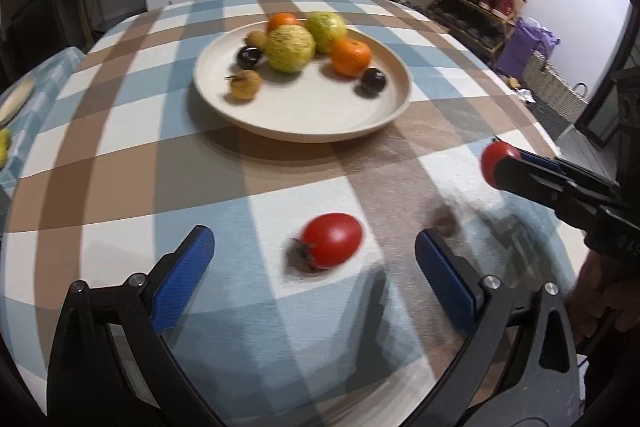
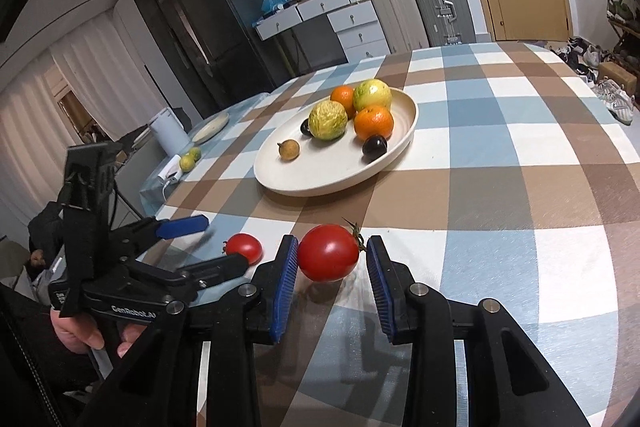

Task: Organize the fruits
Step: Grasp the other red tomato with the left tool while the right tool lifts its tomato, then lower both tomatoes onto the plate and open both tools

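A cream plate (image 1: 304, 135) (image 2: 320, 187) in the middle of the checked table holds oranges, green-yellow fruits, dark plums and small brown fruits. One red tomato (image 1: 330, 241) (image 2: 244, 247) lies on the cloth between the wide-spread blue pads of my left gripper (image 1: 314, 235) (image 2: 224, 241), which is open and not touching it. My right gripper (image 2: 332, 241) (image 1: 496, 169) is shut on a second red tomato (image 2: 328, 253) (image 1: 494, 153), held a little above the cloth, short of the plate.
A second plate (image 2: 212, 125), two yellow-green fruits (image 2: 190, 159) and a white container (image 2: 168, 135) sit at the table's far left end. A small blurred brown thing (image 1: 442, 219) lies by the left gripper's right pad. Hands (image 2: 80, 335) hold the grippers.
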### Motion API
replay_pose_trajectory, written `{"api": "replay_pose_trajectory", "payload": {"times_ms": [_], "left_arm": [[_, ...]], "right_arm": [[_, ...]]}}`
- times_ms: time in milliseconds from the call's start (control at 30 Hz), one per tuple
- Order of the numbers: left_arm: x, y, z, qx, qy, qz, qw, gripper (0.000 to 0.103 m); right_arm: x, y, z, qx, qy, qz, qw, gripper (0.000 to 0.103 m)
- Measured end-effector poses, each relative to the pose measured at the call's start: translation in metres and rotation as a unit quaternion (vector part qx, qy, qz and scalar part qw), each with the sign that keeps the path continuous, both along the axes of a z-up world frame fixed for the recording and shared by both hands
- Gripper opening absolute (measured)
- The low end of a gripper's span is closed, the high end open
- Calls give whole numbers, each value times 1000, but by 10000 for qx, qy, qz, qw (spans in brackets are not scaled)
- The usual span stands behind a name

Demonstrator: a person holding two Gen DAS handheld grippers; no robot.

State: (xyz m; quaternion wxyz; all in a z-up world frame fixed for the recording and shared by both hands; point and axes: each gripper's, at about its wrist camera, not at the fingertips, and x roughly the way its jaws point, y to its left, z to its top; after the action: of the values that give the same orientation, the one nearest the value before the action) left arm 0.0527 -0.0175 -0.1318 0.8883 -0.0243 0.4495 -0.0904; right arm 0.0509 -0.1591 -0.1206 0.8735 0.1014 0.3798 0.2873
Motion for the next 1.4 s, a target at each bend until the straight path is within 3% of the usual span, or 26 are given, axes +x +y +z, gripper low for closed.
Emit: {"api": "replay_pose_trajectory", "payload": {"times_ms": [67, 200, 267, 333, 400, 967, 1400], "left_arm": [[0, -6, 0, 76, -15, -76, 9999, 93], [4, -12, -4, 77, 166, -190, 9997, 62], [3, -12, -5, 7, 208, -203, 9996, 55], [4, -11, -6, -29, 224, -240, 9995, 36], [5, -10, -5, -128, 259, -303, 9991, 28], [1, -5, 17, -333, -39, -431, 9985, 28], [42, 22, 38, -580, -281, -304, 9975, 28]], "right_arm": [[-1, -3, 1, 33, -36, 1, 10000, 36], [-2, -8, 1, 124, -40, -20, 9999, 36], [-3, -10, 0, 145, -35, -21, 9999, 36], [-4, -12, 0, 160, -37, -28, 9999, 36], [-5, -13, 0, 178, -41, -46, 9998, 36], [-8, -14, 1, 157, -37, -84, 9998, 36], [27, -2, 16, 239, -86, -35, 9997, 36]]}}
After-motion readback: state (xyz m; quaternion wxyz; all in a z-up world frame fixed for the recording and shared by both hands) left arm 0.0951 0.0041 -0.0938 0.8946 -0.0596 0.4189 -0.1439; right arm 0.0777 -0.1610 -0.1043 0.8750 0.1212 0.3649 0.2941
